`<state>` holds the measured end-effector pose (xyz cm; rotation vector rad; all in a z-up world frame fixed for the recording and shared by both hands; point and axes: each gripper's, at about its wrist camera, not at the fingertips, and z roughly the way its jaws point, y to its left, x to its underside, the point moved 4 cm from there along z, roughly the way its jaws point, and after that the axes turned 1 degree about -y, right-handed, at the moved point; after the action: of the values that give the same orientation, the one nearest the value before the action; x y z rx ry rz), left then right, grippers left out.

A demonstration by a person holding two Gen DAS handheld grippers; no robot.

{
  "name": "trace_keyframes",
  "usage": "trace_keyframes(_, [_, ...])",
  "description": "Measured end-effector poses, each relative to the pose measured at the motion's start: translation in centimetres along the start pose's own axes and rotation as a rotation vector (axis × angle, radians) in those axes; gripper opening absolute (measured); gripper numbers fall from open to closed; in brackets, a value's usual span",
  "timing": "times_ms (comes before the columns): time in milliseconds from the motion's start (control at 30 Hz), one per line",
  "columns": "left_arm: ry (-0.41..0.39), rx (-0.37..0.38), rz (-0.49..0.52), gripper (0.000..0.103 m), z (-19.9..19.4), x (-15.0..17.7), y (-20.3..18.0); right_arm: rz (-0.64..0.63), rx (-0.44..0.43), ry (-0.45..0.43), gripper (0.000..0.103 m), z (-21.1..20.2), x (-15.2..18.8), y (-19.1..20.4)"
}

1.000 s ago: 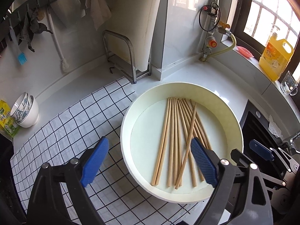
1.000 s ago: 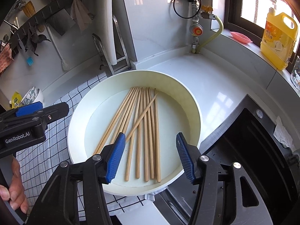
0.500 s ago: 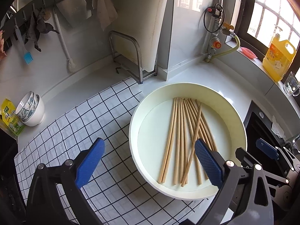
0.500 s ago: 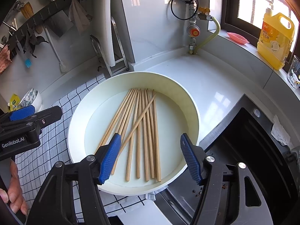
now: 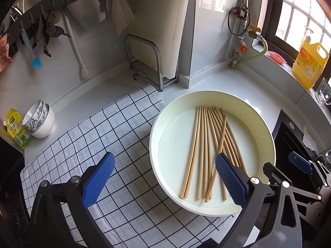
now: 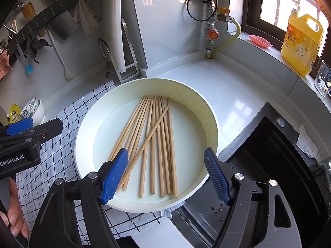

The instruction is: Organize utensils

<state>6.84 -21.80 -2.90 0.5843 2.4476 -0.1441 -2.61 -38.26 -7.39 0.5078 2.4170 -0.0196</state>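
Wooden chopsticks [image 5: 209, 150] lie loose in a wide cream-white round tray [image 5: 163, 128], most of them fanned side by side and one crossing slantwise over the rest. The tray rests partly on a black-and-white checked cloth [image 5: 99, 136] spread over the pale table [image 6: 233, 95], close beside a dark sunken sink [image 6: 275, 157]. The left tool [image 5: 163, 179] hovers above the tray's near edge with its blue pads spread wide and nothing between them. The right tool [image 6: 165, 175] likewise hangs released over the chopsticks' near ends, touching none. Stacked bowls [image 5: 39, 122] stand at the cloth's far left, and a yellow detergent jug [image 6: 302, 43] sits on the window ledge.
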Motion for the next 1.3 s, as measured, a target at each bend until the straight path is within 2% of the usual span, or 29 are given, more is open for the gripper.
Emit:
trace_keyframes(467, [0.0,-0.013,0.002,0.096,-0.4,0.17,-0.05,-0.007,0.004,0.01,0.072,-0.17,0.31,0.26])
trace_keyframes(1067, [0.007,0.021,-0.012,0.096,-0.41,0.47,-0.26,-0.012,0.006,0.01,0.073,-0.38,0.46,0.32])
trace_keyframes(1300, [0.007,0.003,-0.018,0.096,-0.5,0.47,-0.25,-0.014,0.001,0.015,0.072,-0.31,0.8,0.4])
